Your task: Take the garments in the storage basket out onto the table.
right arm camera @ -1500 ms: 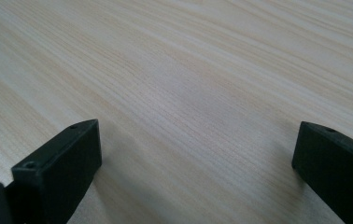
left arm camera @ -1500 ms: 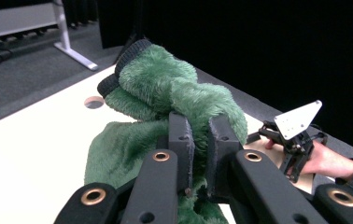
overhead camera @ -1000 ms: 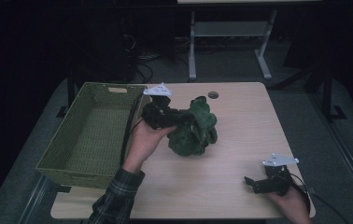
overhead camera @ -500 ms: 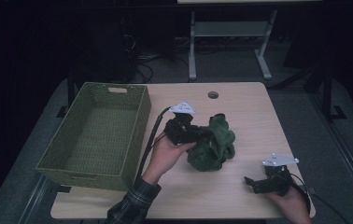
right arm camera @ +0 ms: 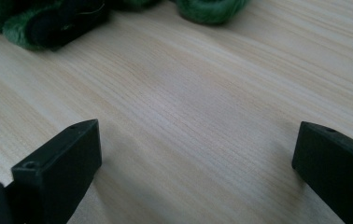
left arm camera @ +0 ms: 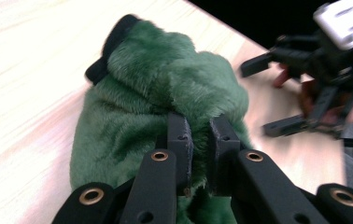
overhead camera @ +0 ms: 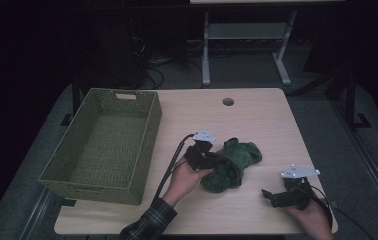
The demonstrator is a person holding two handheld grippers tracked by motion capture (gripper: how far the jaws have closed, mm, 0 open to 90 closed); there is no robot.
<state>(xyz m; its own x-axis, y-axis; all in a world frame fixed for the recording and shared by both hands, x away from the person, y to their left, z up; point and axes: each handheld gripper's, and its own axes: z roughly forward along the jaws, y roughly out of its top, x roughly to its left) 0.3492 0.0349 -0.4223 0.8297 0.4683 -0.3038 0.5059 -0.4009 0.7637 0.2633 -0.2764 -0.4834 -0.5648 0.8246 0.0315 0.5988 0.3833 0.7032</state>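
Note:
A green plush fabric item (overhead camera: 234,159) with a black edge lies bunched on the wooden table (overhead camera: 257,117), right of centre. My left gripper (overhead camera: 213,160) comes at it from the left and is shut on a fold of the green plush (left arm camera: 156,79); the pads of this gripper (left arm camera: 198,127) pinch the pile. My right gripper (overhead camera: 272,196) rests low near the table's front right, jaws wide open and pointing left toward the plush. From the right gripper (right arm camera: 198,144), bare wood lies between the jaws and the green plush (right arm camera: 48,21) sits farther off. The right gripper (left arm camera: 263,98) also shows beyond the plush.
A green woven basket (overhead camera: 149,132), empty inside, stands on the left half of the table. A round cable hole (overhead camera: 228,102) sits near the table's far edge. A desk frame and cables stand on the dark floor behind.
My left gripper has carried the green plush from beside the basket toward the front right and lowered it onto the table. The right gripper has stayed put.

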